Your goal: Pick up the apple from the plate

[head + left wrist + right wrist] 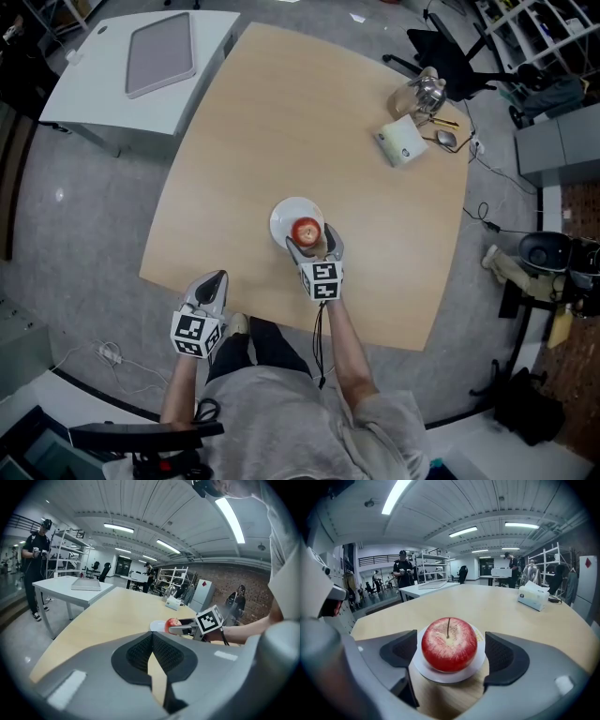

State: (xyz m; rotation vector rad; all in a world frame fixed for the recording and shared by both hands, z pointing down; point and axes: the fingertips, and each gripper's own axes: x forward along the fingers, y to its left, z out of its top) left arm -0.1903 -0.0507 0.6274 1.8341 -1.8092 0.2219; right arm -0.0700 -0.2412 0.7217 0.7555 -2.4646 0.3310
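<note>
Right tongs (451,641) spread wide, apple (449,649) between them untouched, on plate (437,676)

All three views share the apple (306,230), head view from above.

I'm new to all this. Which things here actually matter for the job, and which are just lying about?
In the job: apple; white plate under it; right gripper, jaws open either side of the apple.

Lying about: tissue box; glass vessel beside it; grey tray on the white side table; left gripper, shut and empty.
</note>
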